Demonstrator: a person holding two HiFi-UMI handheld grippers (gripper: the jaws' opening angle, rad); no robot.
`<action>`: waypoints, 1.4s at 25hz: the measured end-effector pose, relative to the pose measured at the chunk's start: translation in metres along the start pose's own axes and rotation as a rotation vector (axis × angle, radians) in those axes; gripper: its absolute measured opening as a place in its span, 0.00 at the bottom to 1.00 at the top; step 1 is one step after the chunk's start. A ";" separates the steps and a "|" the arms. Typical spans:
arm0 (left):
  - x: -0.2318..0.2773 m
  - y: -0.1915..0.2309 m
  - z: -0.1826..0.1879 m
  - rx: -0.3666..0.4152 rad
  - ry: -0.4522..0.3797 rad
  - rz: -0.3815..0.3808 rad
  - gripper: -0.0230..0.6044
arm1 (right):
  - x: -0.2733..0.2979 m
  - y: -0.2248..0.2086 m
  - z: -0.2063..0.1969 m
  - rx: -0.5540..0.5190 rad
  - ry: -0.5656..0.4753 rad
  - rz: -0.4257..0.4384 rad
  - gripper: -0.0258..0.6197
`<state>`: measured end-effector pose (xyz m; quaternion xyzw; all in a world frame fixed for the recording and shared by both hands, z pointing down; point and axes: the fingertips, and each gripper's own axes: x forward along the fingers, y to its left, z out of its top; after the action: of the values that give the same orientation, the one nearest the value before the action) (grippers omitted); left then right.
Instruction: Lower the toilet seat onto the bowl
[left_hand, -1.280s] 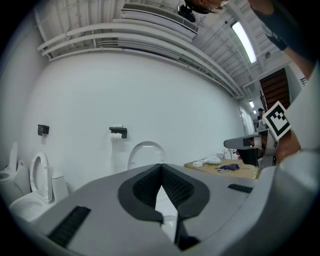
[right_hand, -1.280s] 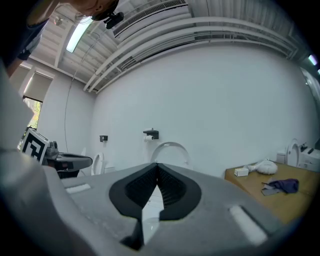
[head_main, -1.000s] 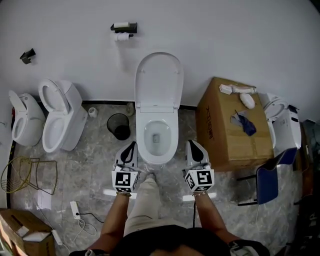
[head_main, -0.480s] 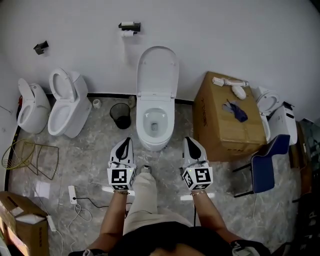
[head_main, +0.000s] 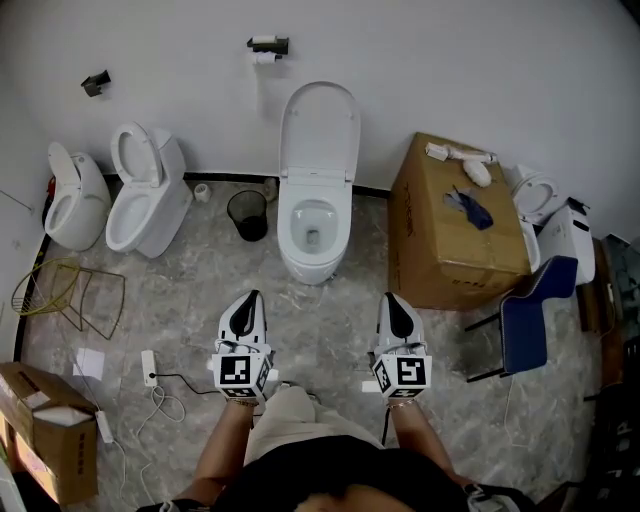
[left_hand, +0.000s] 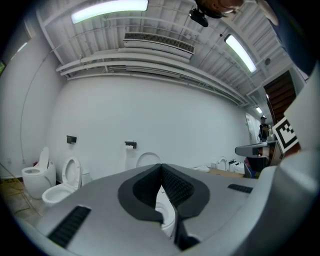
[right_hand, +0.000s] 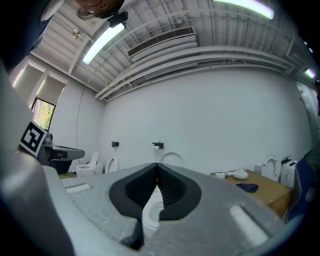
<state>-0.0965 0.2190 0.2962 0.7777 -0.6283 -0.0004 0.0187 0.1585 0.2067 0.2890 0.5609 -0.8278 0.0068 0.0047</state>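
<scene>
- Toilet seat (head_main: 320, 125) is raised, standing upright against the white wall (head_main: 480, 60). Its long axis runs up the wall, hinge end at the bottom and rounded end on top.
- Bowl (head_main: 313, 240) sits at the back edge of the floor (head_main: 330, 320), open. Its long axis runs from the wall out toward the person, with the rounded front pointing at the person.
- Left hand-held gripper (head_main: 252, 298) is over the floor, well short of the bowl and left of its line. It is clenched on nothing; the left gripper view shows the pads (left_hand: 172, 182) pressed together, with the toilet far beyond them.
- Right hand-held gripper (head_main: 391, 298) is level with the left one, right of the bowl's line and also well apart from it. Its jaws are clenched and empty, and its pads (right_hand: 167, 182) meet.
- Both grippers point toward the wall, roughly parallel, with the bowl centred between their lines.
- Black bin (head_main: 247, 213) is just left of the bowl.
- Cardboard box (head_main: 440, 250) is just right of the bowl, with white bits and a blue cloth (head_main: 468, 208) on top.
- Two more toilets (head_main: 145, 195) stand at the floor's left back edge.
- Paper holder (head_main: 268, 45) is on the wall above the seat.
</scene>
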 end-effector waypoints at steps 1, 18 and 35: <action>-0.007 -0.001 0.001 -0.007 0.002 0.002 0.04 | -0.006 0.001 -0.002 0.001 0.009 -0.002 0.05; -0.055 -0.001 -0.008 0.098 0.032 -0.031 0.04 | -0.042 0.033 -0.001 -0.003 0.011 -0.032 0.05; -0.062 0.022 -0.010 0.077 0.036 0.016 0.04 | -0.036 0.044 -0.003 0.041 0.016 -0.078 0.05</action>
<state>-0.1308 0.2756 0.3056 0.7726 -0.6337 0.0379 0.0002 0.1308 0.2570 0.2914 0.5928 -0.8048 0.0281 0.0000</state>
